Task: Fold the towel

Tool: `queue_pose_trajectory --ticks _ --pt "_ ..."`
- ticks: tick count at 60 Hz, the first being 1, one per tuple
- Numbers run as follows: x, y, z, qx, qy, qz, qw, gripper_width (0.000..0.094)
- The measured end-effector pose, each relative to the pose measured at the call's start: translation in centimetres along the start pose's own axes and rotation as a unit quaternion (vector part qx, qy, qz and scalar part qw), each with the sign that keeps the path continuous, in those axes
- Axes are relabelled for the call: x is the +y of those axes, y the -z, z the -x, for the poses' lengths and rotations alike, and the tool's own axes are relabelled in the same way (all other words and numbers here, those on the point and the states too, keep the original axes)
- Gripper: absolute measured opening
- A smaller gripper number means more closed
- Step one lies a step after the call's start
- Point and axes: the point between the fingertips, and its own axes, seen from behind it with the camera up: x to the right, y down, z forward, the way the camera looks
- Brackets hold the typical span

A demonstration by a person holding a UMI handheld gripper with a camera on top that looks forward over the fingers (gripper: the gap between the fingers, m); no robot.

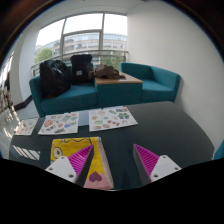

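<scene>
The tongs sit at the bottom centre of the frame with the jaws standing apart and nothing held between them; the two pink pads face each other across a clear gap. At the lower left of the frame, under and just beyond the left finger, lies the towel, a yellow and pink cloth spread flat on the dark table; the left finger overlaps its right-hand portion.

Two printed sheets lie further up the table, towards the middle of the frame, well apart from the towel; a teal sofa with bags on it fills the upper middle, before a window.

Judged step: approach for the first pinch; the fold appears not yet begun. Recommended procedure: shift the tongs left so that an edge or corner of the towel lies between both pads; lower until one finger slides beneath the cloth; close on a single layer only; lift no higher than needed, then carry the edge across to its opposite edge, keeping clear of the printed sheets.
</scene>
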Motion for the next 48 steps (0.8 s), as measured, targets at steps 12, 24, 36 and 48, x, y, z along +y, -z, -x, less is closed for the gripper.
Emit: queue_pose_trajectory --ticks 12,24,36,48 --pt "-5.9 12.6 2.7 -0.054 0.000 -0.065 0.996 0.0838" --pt "-2.6 21.0 8.5 -0.093 0.022 -0.098 0.991 0.0840" --pt "0.8 26.7 13.3 -0.132 0.027 -0.100 0.986 0.0847" --pt "2.3 30.5 14.7 -0.149 0.051 -0.112 0.981 0.0853"
